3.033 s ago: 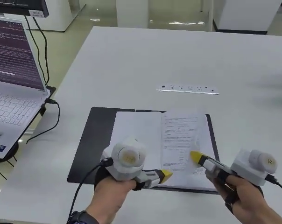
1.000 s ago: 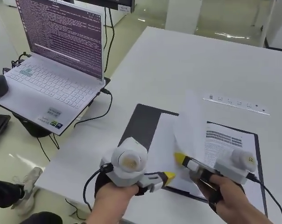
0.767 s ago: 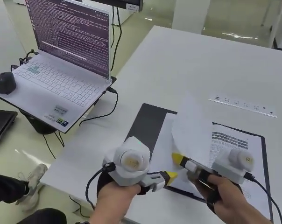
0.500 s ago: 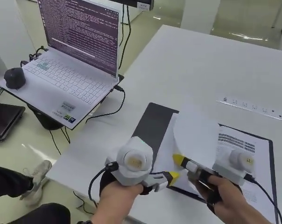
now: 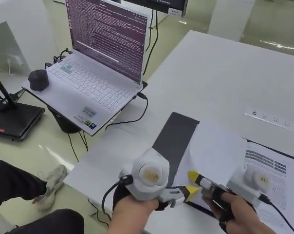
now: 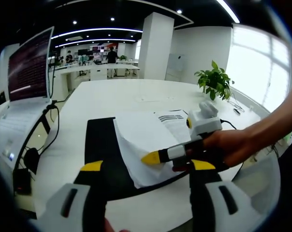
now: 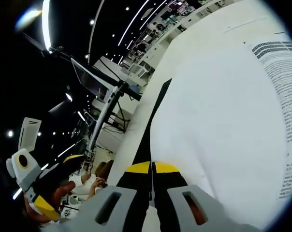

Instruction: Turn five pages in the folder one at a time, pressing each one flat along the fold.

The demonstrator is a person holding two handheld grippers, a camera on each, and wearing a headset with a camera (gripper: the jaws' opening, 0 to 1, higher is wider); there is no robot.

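The folder (image 5: pixel 174 139) lies open on the near part of the table (image 5: pixel 220 68), close to the person's edge. Its left cover is matt black, flat and rectangular. A printed sheet (image 5: pixel 276 168) with dense black text lies flat on its right half.

One page (image 5: pixel 217 151), plain white on the side showing, stands raised and bowed in a smooth curve above the middle of the folder, leaning over the left cover.

The right gripper (image 5: pixel 192 176) has its yellow-tipped jaws pressed together on the page's lower edge. In the right gripper view the two tips meet with only a thin dark line between them, and the white sheet spreads away from them.

The left gripper (image 5: pixel 187 192) is held just beside the right one, at the folder's near edge. Its jaws are spread wide with nothing between them, and in the left gripper view they frame the black cover and the bowed page.

The table top is smooth, white and matt. A slim white power strip (image 5: pixel 276 120) lies on it beyond the folder. A white laptop (image 5: pixel 96 73) with its screen lit stands on a separate stand to the left, with a dark rounded mouse (image 5: pixel 38 78) beside it. A leafy green plant (image 6: pixel 214 81) stands at the far end of the table.
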